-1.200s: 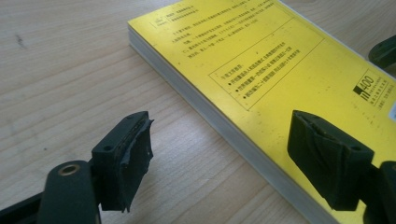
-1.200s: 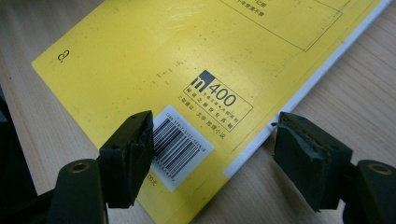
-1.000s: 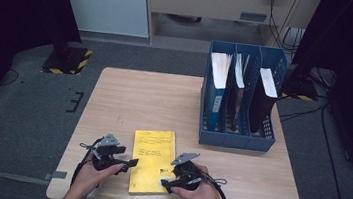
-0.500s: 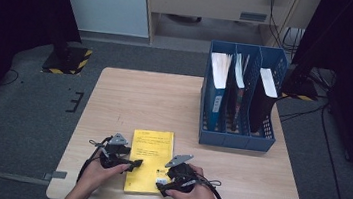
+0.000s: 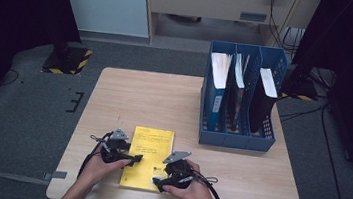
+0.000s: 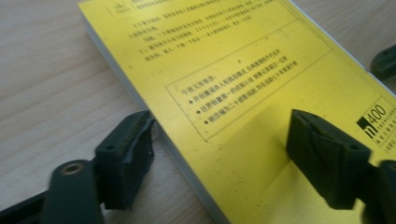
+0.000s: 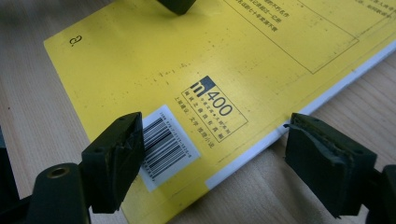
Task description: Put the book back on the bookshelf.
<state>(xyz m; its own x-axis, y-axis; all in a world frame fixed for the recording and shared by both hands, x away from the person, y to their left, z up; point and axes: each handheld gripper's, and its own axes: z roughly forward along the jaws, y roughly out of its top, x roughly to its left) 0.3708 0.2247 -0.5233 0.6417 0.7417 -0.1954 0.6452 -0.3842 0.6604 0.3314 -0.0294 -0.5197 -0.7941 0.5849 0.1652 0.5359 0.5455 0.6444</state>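
Observation:
A yellow paperback (image 5: pixel 149 157) lies flat on the wooden table (image 5: pixel 164 103) near its front edge. My left gripper (image 5: pixel 132 158) is at the book's left edge. In the left gripper view the book (image 6: pixel 261 84) has its edge between the jaws of that gripper (image 6: pixel 222 128): one on the wood, one over the cover, neither pressing. My right gripper (image 5: pixel 159 180) is at the near right corner. In the right gripper view, this gripper (image 7: pixel 217 126) straddles the book (image 7: pixel 140 60), one jaw by the barcode, one over the wood. Both pairs of jaws have just been opening around the book's edges.
A blue three-slot file holder (image 5: pixel 236 136) with upright folders and books stands at the table's back right. The person's hands and forearms come in over the front edge. Cables trail from both grippers across the near tabletop.
The right gripper has crept a little left toward the book's near corner. The book and the left gripper sit about where they were.

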